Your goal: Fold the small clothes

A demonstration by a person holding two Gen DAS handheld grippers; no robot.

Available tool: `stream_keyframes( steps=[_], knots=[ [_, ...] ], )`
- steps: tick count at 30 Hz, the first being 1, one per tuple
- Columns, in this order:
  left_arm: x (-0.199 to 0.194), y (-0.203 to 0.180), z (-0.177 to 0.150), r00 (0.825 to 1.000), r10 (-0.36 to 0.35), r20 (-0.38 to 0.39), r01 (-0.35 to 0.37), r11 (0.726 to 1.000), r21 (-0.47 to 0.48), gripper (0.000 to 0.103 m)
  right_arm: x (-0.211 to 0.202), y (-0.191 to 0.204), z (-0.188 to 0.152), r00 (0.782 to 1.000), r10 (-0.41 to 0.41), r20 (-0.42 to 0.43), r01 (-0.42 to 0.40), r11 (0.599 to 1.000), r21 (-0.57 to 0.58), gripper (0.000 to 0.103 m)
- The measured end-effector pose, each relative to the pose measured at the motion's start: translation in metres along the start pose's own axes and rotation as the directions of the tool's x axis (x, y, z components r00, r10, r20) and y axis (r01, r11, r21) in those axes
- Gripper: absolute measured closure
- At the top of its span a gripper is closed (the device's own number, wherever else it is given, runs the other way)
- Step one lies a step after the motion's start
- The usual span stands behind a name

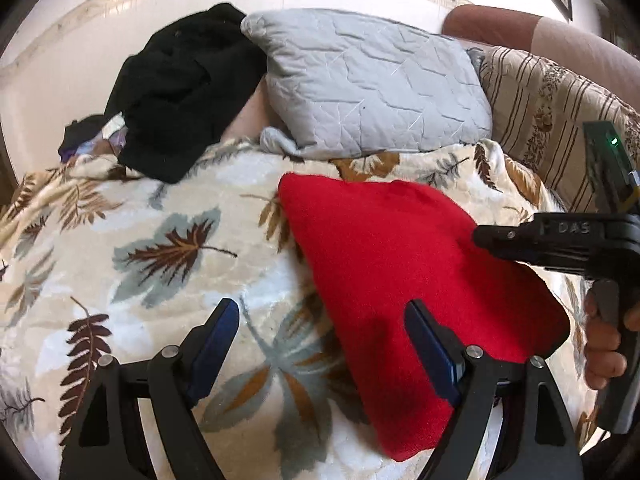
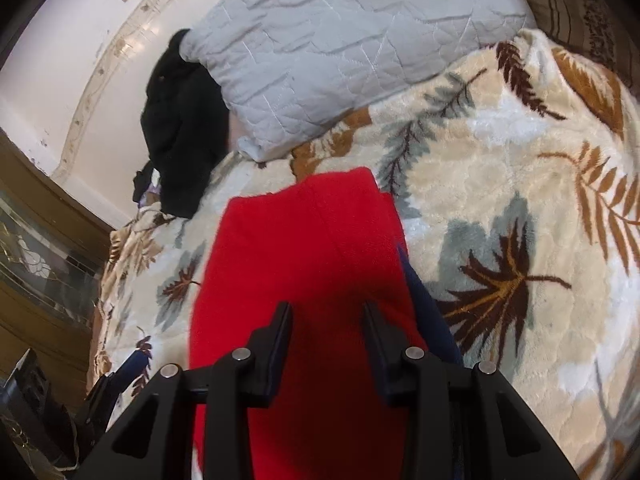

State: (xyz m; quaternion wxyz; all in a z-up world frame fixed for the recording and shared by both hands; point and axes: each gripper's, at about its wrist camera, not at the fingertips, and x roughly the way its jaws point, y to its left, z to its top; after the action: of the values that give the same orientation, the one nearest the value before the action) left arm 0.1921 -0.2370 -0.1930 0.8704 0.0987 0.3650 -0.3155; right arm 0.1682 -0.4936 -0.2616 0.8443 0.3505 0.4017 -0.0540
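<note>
Left wrist view, left to right: a small dark bundle (image 1: 86, 136) with a purple scrap sits at the far left edge of the bed, touching a black garment (image 1: 180, 92) heaped against the wall. Just beside it a grey quilted pillow (image 1: 372, 80) lies across the head of the bed, and a striped cushion (image 1: 560, 120) follows at the far right. A leaf-print blanket (image 1: 120, 248) covers the whole work surface. The red cloth (image 1: 400, 280) lies flat on this blanket, right of centre, well apart from the black garment.

Left gripper (image 1: 320, 332) — jaws spread wide, nothing between the pads; the right-hand finger overlaps the red cloth's near edge in the picture, and contact cannot be confirmed. The right gripper (image 1: 480, 237) enters from the right over the cloth; its body carries raised lettering reading "DAS". A hand (image 1: 604, 344) grips its handle, and a green indicator light shows above.

Right wrist view: a glass-panelled cabinet (image 2: 36, 264) stands at far left, beside the bed. Right gripper (image 2: 327, 314) — jaws partly spread above the red cloth (image 2: 304, 264), pads clear of the fabric. A blue edge shows just beside the cloth's right margin; what it belongs to cannot be determined.
</note>
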Motion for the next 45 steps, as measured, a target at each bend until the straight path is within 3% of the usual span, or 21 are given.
stream_keyframes(
  steps=[3, 6, 16, 17, 18, 19, 31, 45],
  knots=[
    [0.019, -0.015, -0.009, 0.995, 0.057, -0.080, -0.050, 0.995, 0.087, 0.017, -0.010, 0.007, -0.003, 1.000, -0.011, 0.022, 0.012, 1.000, -0.022, 0.062],
    [0.021, -0.020, -0.013, 0.995, 0.073, -0.062, -0.066, 0.992, 0.107, 0.017, 0.013, -0.004, -0.009, 0.995, -0.054, -0.083, 0.054, 0.998, -0.011, 0.062],
    [0.009, -0.020, -0.010, 0.995, 0.089, -0.041, -0.084, 0.991, 0.109, 0.017, -0.013, -0.001, -0.008, 0.999, -0.009, -0.041, 0.009, 1.000, -0.016, 0.063],
    [0.008, -0.020, -0.010, 0.995, 0.091, -0.036, -0.087, 0.990, 0.110, 0.017, -0.017, 0.000, -0.008, 1.000, 0.002, -0.028, -0.003, 1.000, -0.012, 0.055],
    [0.006, -0.019, -0.009, 0.995, 0.094, -0.029, -0.090, 0.990, 0.110, 0.017, -0.021, 0.000, -0.006, 1.000, 0.009, -0.017, -0.009, 1.000, -0.007, 0.037],
    [0.005, -0.019, -0.008, 0.995, 0.095, -0.024, -0.092, 0.990, 0.110, 0.017, -0.027, -0.001, -0.005, 1.000, 0.015, 0.013, -0.015, 1.000, 0.004, 0.032],
    [-0.016, -0.015, -0.001, 0.996, 0.083, 0.043, -0.087, 0.991, 0.099, 0.017, -0.046, -0.013, 0.001, 0.999, 0.023, 0.044, -0.025, 0.999, 0.040, 0.032],
    [-0.008, -0.004, 0.000, 0.994, 0.107, 0.001, -0.106, 0.991, 0.076, 0.017, -0.039, -0.011, -0.001, 0.999, 0.036, 0.033, -0.037, 0.999, 0.030, 0.031]
  ],
)
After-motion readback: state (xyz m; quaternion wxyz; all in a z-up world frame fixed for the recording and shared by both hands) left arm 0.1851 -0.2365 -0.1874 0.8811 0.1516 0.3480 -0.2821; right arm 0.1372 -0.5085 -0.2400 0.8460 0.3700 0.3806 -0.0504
